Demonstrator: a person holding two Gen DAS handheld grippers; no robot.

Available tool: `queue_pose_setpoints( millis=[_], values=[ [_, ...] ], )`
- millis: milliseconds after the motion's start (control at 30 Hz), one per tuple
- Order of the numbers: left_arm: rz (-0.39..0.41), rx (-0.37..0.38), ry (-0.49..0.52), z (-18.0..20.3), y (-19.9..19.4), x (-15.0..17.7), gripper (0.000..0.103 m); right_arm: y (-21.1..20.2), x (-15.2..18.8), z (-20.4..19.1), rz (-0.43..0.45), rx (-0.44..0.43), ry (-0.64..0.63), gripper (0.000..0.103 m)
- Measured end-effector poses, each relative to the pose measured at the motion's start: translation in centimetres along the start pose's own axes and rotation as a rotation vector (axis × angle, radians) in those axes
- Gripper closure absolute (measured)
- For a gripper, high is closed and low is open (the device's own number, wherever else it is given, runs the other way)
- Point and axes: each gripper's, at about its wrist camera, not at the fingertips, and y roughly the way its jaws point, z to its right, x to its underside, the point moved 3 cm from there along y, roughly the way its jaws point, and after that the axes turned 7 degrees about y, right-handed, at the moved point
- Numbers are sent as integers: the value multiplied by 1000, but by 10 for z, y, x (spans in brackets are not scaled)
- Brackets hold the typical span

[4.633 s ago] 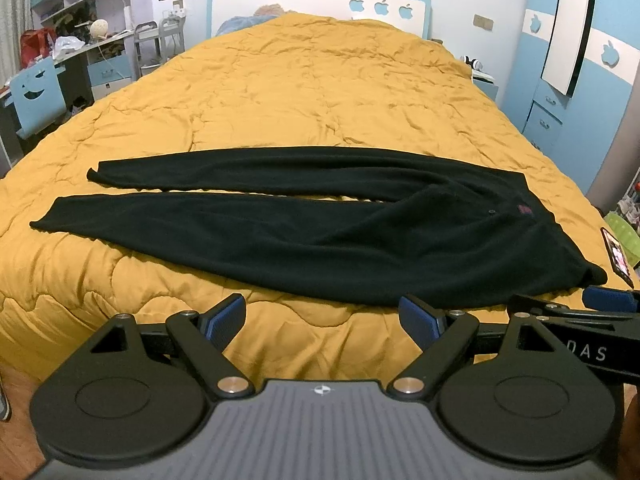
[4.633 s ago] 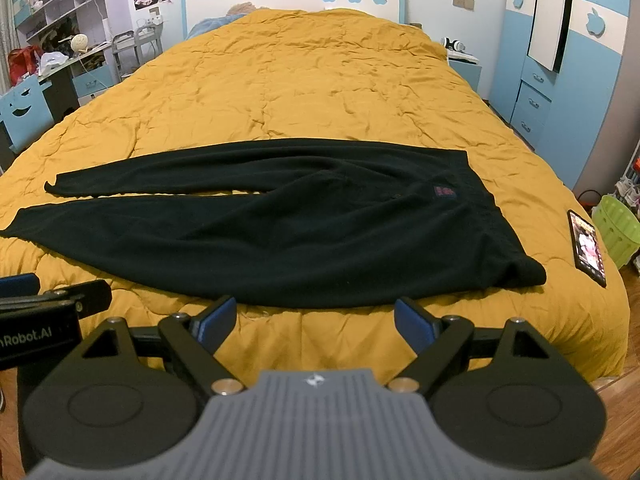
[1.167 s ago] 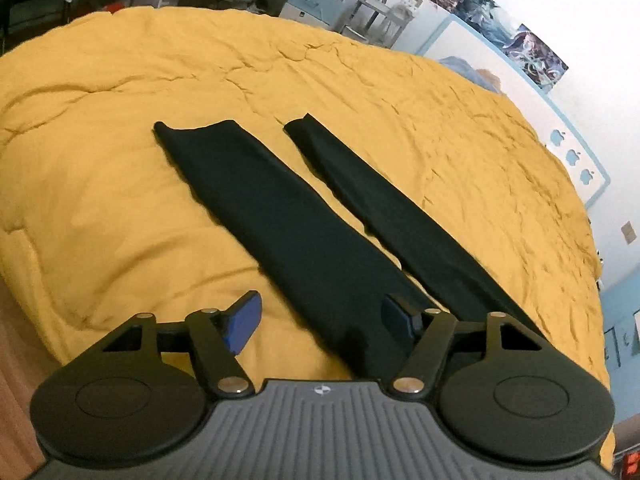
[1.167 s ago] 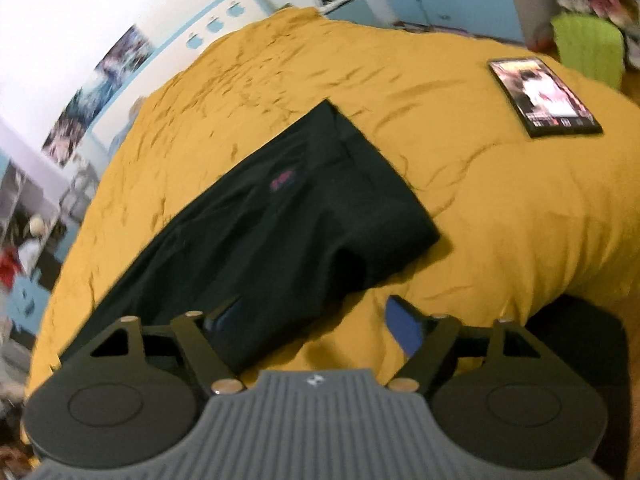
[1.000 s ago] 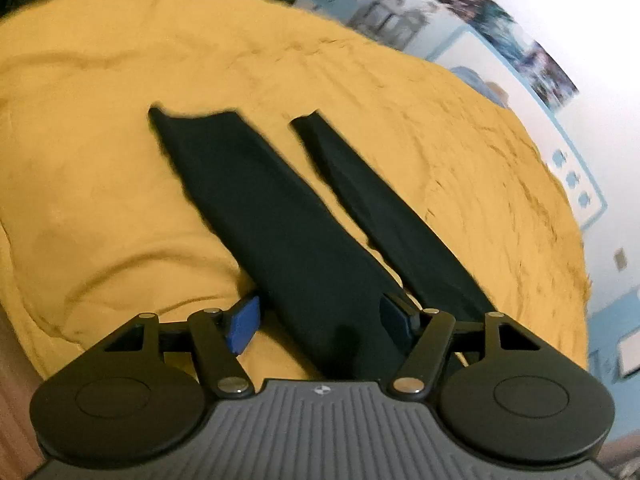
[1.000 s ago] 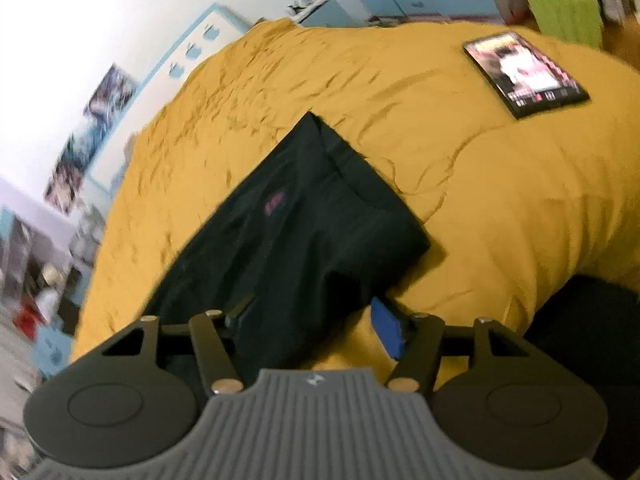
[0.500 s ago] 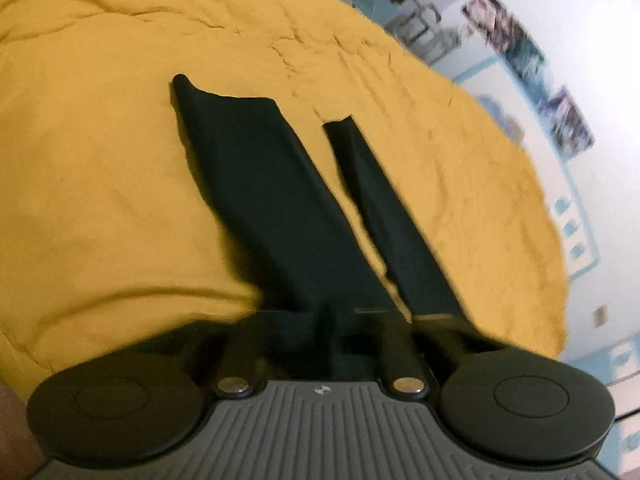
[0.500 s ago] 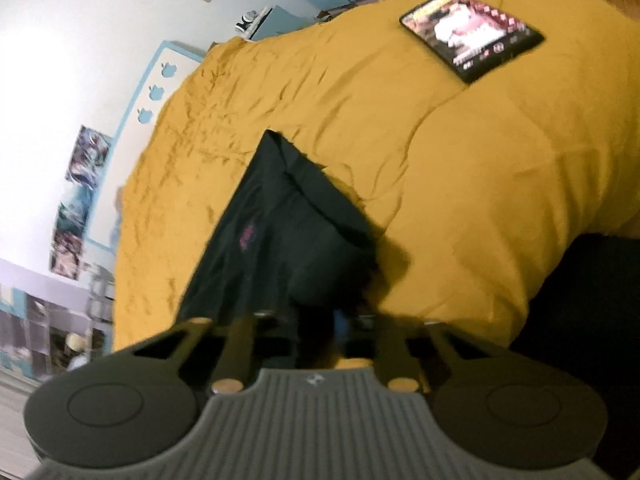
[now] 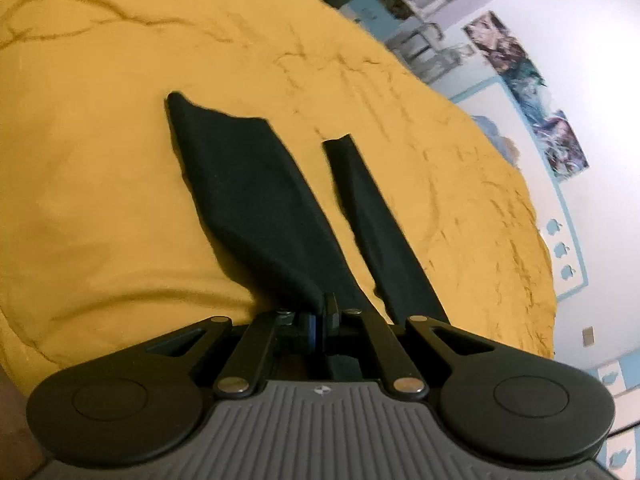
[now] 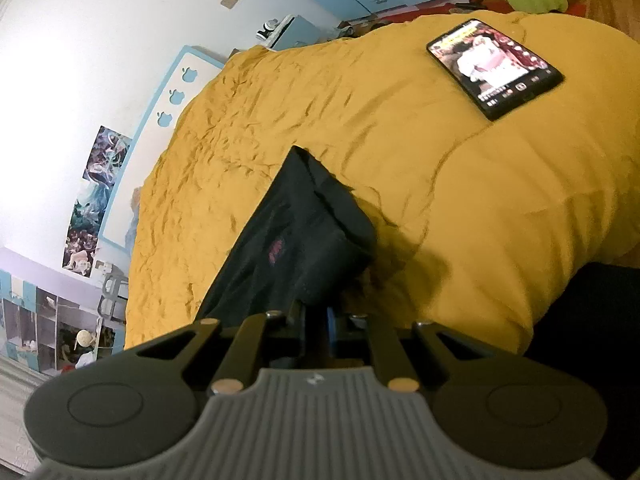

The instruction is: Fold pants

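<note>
Lying spread across the yellow quilt point(image 9: 100, 200) of the bed, the black pants point(image 9: 256, 208) show two legs splayed apart with their hems at the far end, and a small red mark near the waist in the right view. The left gripper point(image 9: 320, 320) is pinched tight on the near edge of one leg, and the right gripper point(image 10: 316, 320) is clamped on the near corner of the waistband. Bare quilt spreads wide around the pants, with a phone point(image 10: 496, 66) well apart toward the bed's edge.
</note>
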Motion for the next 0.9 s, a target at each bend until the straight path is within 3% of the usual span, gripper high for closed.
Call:
queue_pose_setpoints(
  millis=[233,433,600,800,900],
  values=[
    [26,7,76,38,-2,-15,101,2,-16,-30,6,-40,-42,99],
    [14,-23,148,82,14,-34,101,20,-50,-75,21,-93,-86,99],
    [-10,-47,224,130,51,-52,101,67,-84,-114,-11,-58,-119,100],
    [-118,-146,215,161,123,-65,101,146,-124,-152,-54,-2,-146,101],
    [-131,-181,173,163,152,-70,101,193,-142,-158,-91,47,-114,101]
  ],
)
